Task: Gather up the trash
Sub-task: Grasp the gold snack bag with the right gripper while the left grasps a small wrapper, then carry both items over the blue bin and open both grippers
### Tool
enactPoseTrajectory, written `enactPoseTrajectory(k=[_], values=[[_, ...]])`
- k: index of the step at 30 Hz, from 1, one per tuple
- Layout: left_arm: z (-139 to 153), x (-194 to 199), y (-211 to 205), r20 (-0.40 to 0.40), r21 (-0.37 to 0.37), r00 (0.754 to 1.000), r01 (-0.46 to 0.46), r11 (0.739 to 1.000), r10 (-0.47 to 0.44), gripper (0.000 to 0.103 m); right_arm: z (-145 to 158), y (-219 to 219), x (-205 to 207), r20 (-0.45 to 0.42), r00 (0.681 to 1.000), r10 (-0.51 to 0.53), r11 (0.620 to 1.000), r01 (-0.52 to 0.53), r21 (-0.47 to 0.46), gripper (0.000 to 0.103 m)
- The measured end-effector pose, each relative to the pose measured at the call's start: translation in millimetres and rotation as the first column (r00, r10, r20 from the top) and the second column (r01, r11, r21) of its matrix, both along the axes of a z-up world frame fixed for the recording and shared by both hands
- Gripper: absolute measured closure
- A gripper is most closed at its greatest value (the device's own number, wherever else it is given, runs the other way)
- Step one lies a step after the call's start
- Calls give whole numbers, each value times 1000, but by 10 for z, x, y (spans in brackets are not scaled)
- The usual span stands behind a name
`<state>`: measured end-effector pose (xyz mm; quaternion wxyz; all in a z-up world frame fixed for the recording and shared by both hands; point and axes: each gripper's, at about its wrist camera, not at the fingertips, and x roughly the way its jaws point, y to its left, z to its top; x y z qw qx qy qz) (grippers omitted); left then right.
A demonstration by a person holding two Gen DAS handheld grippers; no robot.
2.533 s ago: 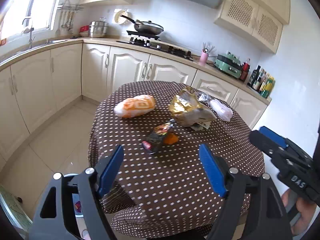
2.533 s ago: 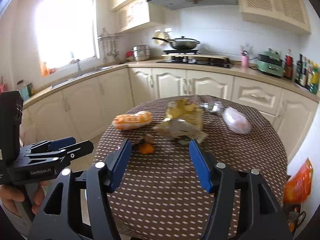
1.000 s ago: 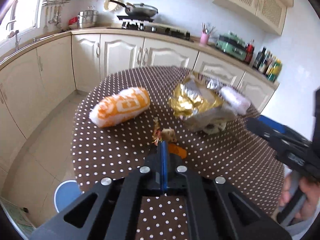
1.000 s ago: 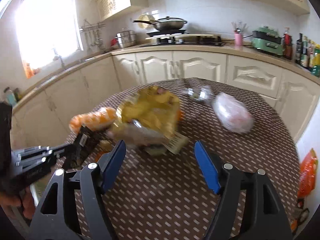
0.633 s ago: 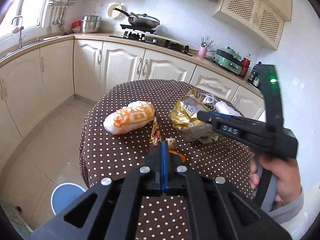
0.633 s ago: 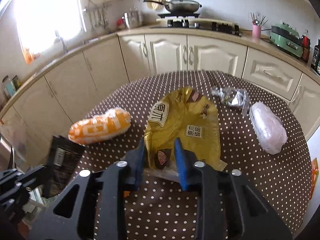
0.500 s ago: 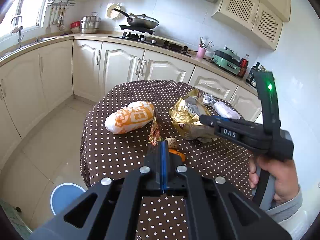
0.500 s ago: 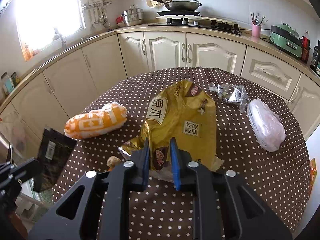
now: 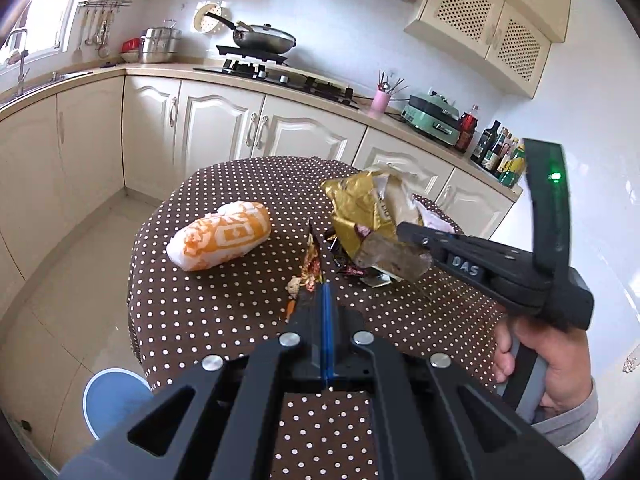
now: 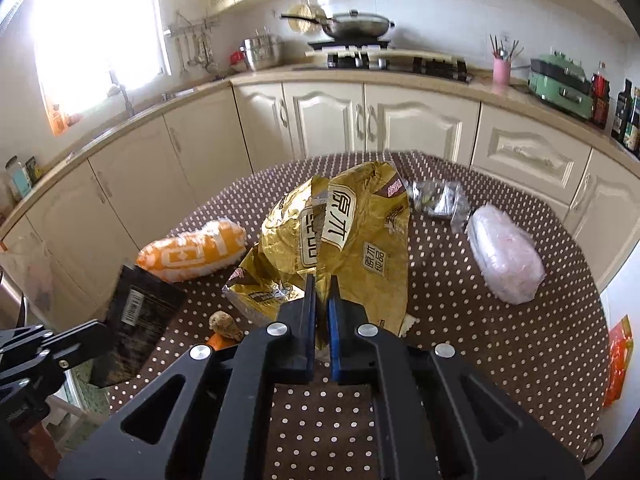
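My left gripper [image 9: 326, 286] is shut on a dark snack wrapper [image 9: 313, 258], held off the table; the same wrapper shows black with a barcode in the right wrist view [image 10: 138, 316]. My right gripper [image 10: 320, 284] is shut on the near edge of a crumpled gold foil bag [image 10: 348, 240] and lifts it above the dotted table [image 10: 500, 340]; the bag also shows in the left wrist view [image 9: 364, 208]. An orange-and-white packet [image 10: 192, 256], a small brown scrap [image 10: 226, 324] and an orange bit lie on the table.
A clear crinkled wrapper [image 10: 438, 198] and a white-pink plastic bundle [image 10: 504, 260] lie at the table's far right. A blue round bin [image 9: 114, 398] stands on the floor at the left. An orange bag [image 10: 618, 364] lies on the floor at the right. Kitchen cabinets ring the table.
Both grippers have closed: the left on the dark wrapper, the right on the gold bag. Both pieces have since lifted off the table.
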<state>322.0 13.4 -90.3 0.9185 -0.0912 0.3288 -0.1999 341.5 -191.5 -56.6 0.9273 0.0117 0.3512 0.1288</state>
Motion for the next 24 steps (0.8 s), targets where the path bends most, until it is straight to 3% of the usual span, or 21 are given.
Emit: enactPoseTrajectory(k=[6, 9, 15, 24], values=[[120, -73, 0, 43, -11, 999, -6, 1000, 6, 103, 224, -48, -161, 74, 997, 9, 1000, -11, 23, 99], [189, -106, 28, 57, -51, 998, 10, 999, -7, 103, 327, -33, -234, 101, 995, 18, 999, -21, 34, 99], [289, -291, 294, 102, -78, 994, -33, 996, 41, 103, 504, 246, -434, 150, 984, 92, 994, -99, 37, 99], [42, -688, 1414, 70, -84, 965, -248, 965, 254, 103, 347, 1527, -676, 143, 933, 330, 940, -339, 44, 99]])
